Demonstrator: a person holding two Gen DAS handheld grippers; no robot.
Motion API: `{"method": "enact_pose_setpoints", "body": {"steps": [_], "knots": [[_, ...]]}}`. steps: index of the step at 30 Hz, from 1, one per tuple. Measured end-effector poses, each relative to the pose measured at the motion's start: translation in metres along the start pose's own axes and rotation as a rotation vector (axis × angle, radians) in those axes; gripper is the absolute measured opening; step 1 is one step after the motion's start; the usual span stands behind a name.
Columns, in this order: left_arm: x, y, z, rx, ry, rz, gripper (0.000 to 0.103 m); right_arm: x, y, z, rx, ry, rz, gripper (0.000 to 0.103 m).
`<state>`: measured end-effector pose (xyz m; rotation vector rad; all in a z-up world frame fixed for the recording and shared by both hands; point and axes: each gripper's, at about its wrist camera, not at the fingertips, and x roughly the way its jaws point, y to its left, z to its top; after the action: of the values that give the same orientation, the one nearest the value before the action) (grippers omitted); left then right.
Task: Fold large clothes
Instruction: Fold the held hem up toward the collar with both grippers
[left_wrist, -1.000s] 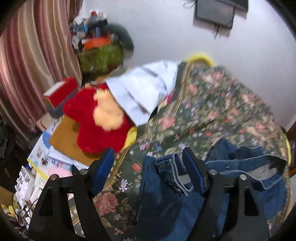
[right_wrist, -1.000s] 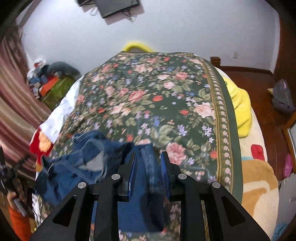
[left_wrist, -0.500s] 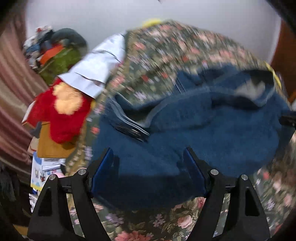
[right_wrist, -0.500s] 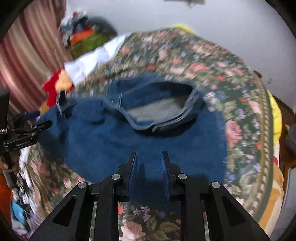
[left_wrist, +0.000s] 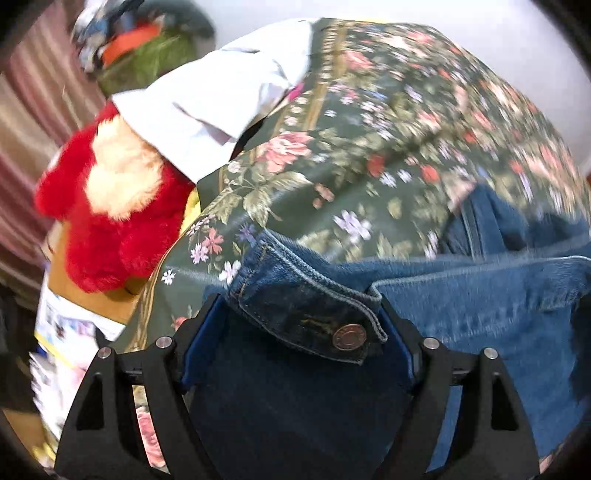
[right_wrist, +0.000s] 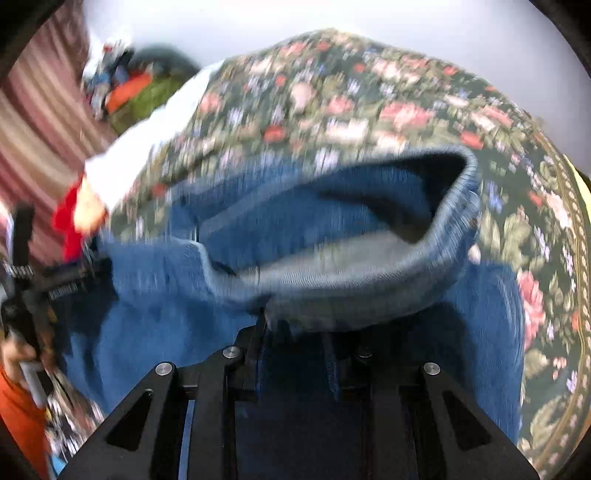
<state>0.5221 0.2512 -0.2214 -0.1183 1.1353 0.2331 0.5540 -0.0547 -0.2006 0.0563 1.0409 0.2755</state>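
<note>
Jeans (left_wrist: 461, 306) lay bunched on the flowered bedspread (left_wrist: 369, 155), waistband end nearest both cameras. Left tongs (left_wrist: 299, 339) stood spread wide, the buttoned waistband tab (left_wrist: 314, 314) lying between the fingers and draped over them, not pinched. Right tongs (right_wrist: 295, 343) were clenched on the gaping waistband (right_wrist: 369, 284), with denim bunched between the fingers. Beyond the jeans, at the bedspread's left edge, sat a white shirt (left_wrist: 221, 107) and a red plush toy (left_wrist: 107, 206). Both views were blurred.
</note>
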Motion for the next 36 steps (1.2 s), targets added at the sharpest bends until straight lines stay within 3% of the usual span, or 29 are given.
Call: {"method": "enact_pose_setpoints", "body": {"steps": [2, 5, 10, 15, 20, 22, 24, 25, 28, 31, 36], "knots": [[-0.004, 0.005, 0.002, -0.053, -0.026, -0.007, 0.08, -0.004, 0.003, 0.008, 0.01, -0.043, -0.049, 0.021], [-0.015, 0.008, -0.001, -0.09, -0.049, -0.031, 0.08, -0.007, 0.003, 0.01, 0.005, -0.022, -0.049, 0.021], [-0.056, 0.003, -0.013, -0.011, -0.092, -0.087, 0.08, -0.03, 0.013, -0.01, -0.072, -0.039, -0.044, 0.021], [-0.089, -0.002, -0.031, 0.051, -0.13, -0.111, 0.08, -0.042, 0.045, -0.039, -0.168, 0.007, -0.013, 0.021], [-0.083, -0.011, -0.065, 0.187, -0.099, -0.045, 0.08, -0.043, 0.087, -0.069, -0.263, 0.055, 0.058, 0.021], [-0.077, -0.011, -0.084, 0.25, -0.096, 0.03, 0.08, -0.033, 0.104, -0.084, -0.315, 0.113, 0.069, 0.021], [-0.065, -0.004, -0.101, 0.298, -0.074, 0.101, 0.081, -0.018, 0.115, -0.097, -0.372, 0.168, 0.026, 0.021], [-0.062, 0.0, -0.107, 0.303, -0.067, 0.1, 0.085, -0.009, 0.118, -0.104, -0.406, 0.192, -0.019, 0.021], [-0.061, 0.026, -0.122, 0.245, -0.068, 0.016, 0.093, -0.002, 0.114, -0.115, -0.415, 0.194, -0.026, 0.021], [-0.059, 0.049, -0.132, 0.145, -0.046, -0.087, 0.093, -0.008, 0.104, -0.115, -0.368, 0.202, -0.028, 0.021], [-0.061, 0.055, -0.144, 0.126, -0.064, -0.112, 0.096, -0.021, 0.093, -0.115, -0.348, 0.197, -0.06, 0.021]]}}
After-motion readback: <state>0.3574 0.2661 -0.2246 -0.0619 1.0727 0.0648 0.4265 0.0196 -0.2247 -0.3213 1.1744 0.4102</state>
